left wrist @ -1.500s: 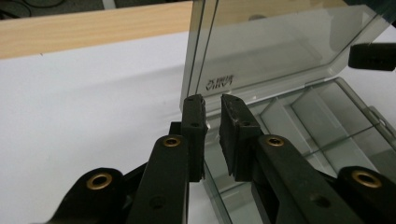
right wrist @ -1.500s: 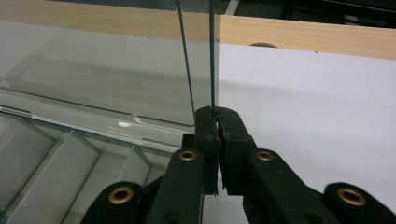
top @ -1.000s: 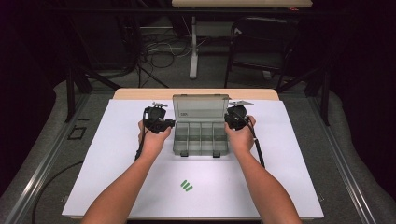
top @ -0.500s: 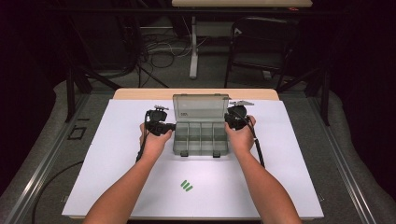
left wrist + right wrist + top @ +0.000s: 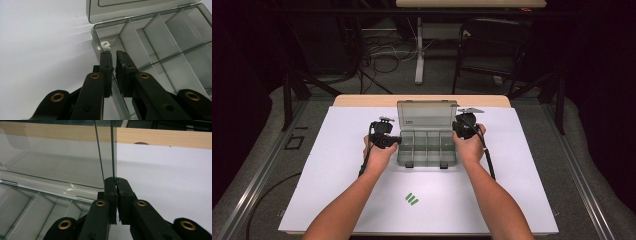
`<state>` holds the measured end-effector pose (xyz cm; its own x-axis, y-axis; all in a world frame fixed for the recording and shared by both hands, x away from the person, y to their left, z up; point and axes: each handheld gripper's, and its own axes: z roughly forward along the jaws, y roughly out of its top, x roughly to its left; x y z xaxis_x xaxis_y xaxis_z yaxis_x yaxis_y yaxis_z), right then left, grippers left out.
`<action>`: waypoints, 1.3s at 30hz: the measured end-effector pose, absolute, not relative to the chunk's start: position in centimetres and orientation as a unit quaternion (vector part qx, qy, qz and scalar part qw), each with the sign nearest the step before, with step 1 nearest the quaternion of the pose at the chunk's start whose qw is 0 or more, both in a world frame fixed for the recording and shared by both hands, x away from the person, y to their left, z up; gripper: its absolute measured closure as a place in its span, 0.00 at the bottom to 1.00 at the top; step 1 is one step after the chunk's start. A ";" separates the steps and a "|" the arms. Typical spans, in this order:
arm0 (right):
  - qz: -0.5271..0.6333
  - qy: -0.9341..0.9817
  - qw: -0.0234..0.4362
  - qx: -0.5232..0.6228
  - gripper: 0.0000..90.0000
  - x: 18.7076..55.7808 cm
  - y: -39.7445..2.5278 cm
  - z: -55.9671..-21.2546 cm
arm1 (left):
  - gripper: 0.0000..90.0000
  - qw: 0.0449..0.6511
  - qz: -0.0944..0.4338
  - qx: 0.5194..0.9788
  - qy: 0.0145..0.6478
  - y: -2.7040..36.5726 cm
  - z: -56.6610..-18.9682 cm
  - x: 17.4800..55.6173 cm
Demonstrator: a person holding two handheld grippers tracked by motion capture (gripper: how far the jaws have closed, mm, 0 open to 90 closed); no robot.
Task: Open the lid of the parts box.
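Note:
A clear grey compartment box [image 5: 427,148] lies open in the middle of the white mat, its lid [image 5: 427,115] standing upright at the back. All the compartments [image 5: 160,37] look empty. My left gripper [image 5: 396,141] is at the box's left side. Its jaws [image 5: 113,53] straddle the thin left wall and are closed onto it. My right gripper [image 5: 457,127] is at the lid's right edge. In the right gripper view the jaws [image 5: 116,180] are shut on that edge of the lid [image 5: 55,162], above the tray [image 5: 25,210].
The white mat [image 5: 337,165] covers a wooden table [image 5: 362,100] and carries a small green mark [image 5: 411,199] near the front. A chair and table legs [image 5: 419,50] stand on the dark floor behind. Both forearms come in from the front edge.
My left gripper has crept a little nearer and rightward onto the box's left wall. The lid and my right gripper have stayed where they were.

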<state>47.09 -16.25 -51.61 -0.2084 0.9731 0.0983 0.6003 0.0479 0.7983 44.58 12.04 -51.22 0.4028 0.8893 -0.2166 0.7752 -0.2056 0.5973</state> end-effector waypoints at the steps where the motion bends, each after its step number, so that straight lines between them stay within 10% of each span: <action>1: 0.376 0.680 0.248 0.578 0.97 47.1 -16.3 -51.6 | 0.93 0.324 0.091 0.771 0.540 12.0 -51.3 44.6; 39: 0.369 0.674 0.238 0.594 0.98 48.4 -16.1 -51.7 | 0.95 0.322 0.110 0.769 0.541 11.7 -51.8 44.8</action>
